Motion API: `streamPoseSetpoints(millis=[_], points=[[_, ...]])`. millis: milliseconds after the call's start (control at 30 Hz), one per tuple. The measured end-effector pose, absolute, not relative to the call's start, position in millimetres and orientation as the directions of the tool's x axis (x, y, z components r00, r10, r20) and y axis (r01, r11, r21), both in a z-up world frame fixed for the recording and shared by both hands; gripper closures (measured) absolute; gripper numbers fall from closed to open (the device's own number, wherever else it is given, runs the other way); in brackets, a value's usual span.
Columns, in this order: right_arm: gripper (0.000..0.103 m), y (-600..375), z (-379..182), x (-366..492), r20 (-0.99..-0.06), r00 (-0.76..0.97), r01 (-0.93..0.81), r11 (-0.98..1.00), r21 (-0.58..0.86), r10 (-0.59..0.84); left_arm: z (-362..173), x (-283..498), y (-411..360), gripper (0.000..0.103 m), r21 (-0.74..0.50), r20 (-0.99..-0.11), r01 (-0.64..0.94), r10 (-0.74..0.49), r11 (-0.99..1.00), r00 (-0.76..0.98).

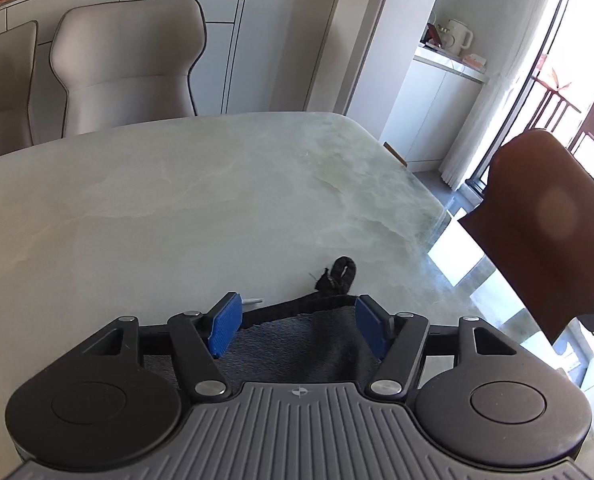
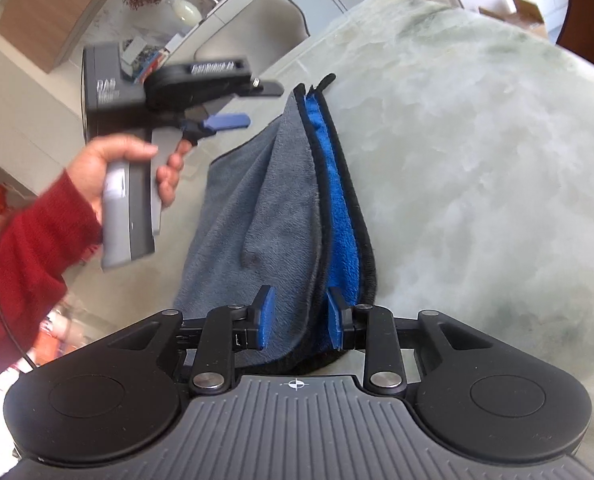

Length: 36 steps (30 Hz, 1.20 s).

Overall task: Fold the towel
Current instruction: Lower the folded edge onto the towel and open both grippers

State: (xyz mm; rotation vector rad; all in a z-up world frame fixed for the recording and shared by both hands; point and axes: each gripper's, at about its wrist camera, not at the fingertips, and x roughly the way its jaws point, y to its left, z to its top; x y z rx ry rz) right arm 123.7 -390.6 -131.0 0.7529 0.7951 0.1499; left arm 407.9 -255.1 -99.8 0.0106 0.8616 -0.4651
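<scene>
Grey fleece over blue: the towel point(image 2: 273, 216) lies doubled on the pale marble table point(image 2: 477, 168), grey side up, with a strip of the blue inner face peeping out along its black-bound edge on the side away from the person's hand point(image 2: 129, 168). One fold looks done, and both tools seem to be letting the cloth go.

Right gripper point(image 2: 299, 318) sits low over the towel's near end, blue pads parted a little. The bound edge runs up between them, but neither pad appears to press on it, so the cloth rests on the table under its own weight.

Left gripper point(image 1: 297, 322) hangs over the towel's far end, jaws spread wide. Seen from the right wrist, it point(image 2: 253, 108) rides clear above the cloth, carried by the hand in a red sleeve point(image 2: 29, 248). Beneath its fingers the black trim and the little hanging loop point(image 1: 339, 276) lie flat on the table, just beyond the pads.

So the step in hand reads as the release after the first fold. The next move probably calls for fresh grips on the short ends of the towel, pinching both layers together so the blue face stays tucked in, then carrying one end across to the other. The top layer sits slightly off the lower one, so squaring up may be needed first.
</scene>
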Motion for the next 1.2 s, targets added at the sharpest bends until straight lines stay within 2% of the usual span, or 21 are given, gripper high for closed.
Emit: streamPoseSetpoints(millis=[100, 133, 167, 300, 400, 633, 733, 800, 900, 1033, 1200], points=[[0.078, -395, -136, 125, -0.569, 0.718, 0.158, 0.702, 0.695, 0.401, -106, 408, -246, 0.037, -0.122, -0.750, 0.399, -0.348, 0.909, 0.563], [0.090, -397, -137, 125, -0.563, 0.724, 0.164, 0.692, 0.703, 0.400, -108, 408, -243, 0.037, -0.107, -0.756, 0.397, -0.334, 0.912, 0.563], [0.097, -399, -138, 125, -0.556, 0.730, 0.170, 0.682, 0.711, 0.398, -111, 408, -241, 0.037, -0.092, -0.762, 0.395, -0.320, 0.914, 0.562], [0.098, -410, -139, 113, -0.514, 0.762, 0.191, 0.623, 0.758, 0.393, -117, 405, -229, 0.037, -0.050, -0.761, 0.402, -0.295, 0.914, 0.578], [0.098, -418, -136, 105, -0.545, 0.751, 0.215, 0.642, 0.736, 0.373, -118, 405, -223, 0.037, -0.019, -0.758, 0.411, -0.281, 0.911, 0.588], [0.093, -416, -129, 113, -0.623, 0.696, 0.209, 0.728, 0.653, 0.359, -120, 409, -214, 0.036, -0.037, -0.750, 0.387, -0.282, 0.921, 0.598], [0.074, -410, -117, 114, -0.658, 0.693, 0.199, 0.800, 0.566, 0.293, -115, 405, -212, 0.036, -0.045, -0.746, 0.380, -0.284, 0.924, 0.603], [0.074, -408, -110, 115, -0.650, 0.711, 0.176, 0.827, 0.533, 0.267, -110, 397, -209, 0.036, -0.075, -0.731, 0.383, -0.312, 0.921, 0.607], [0.074, -406, -107, 122, -0.621, 0.722, 0.133, 0.820, 0.557, 0.305, -106, 384, -209, 0.035, -0.119, -0.709, 0.412, -0.368, 0.903, 0.602], [0.074, -397, -108, 136, -0.625, 0.704, 0.097, 0.826, 0.556, 0.338, -113, 380, -213, 0.035, -0.053, -0.717, 0.433, -0.336, 0.900, 0.610], [0.072, -392, -107, 136, -0.629, 0.694, 0.078, 0.832, 0.550, 0.351, -111, 395, -201, 0.035, -0.016, -0.683, 0.469, -0.352, 0.883, 0.640]])
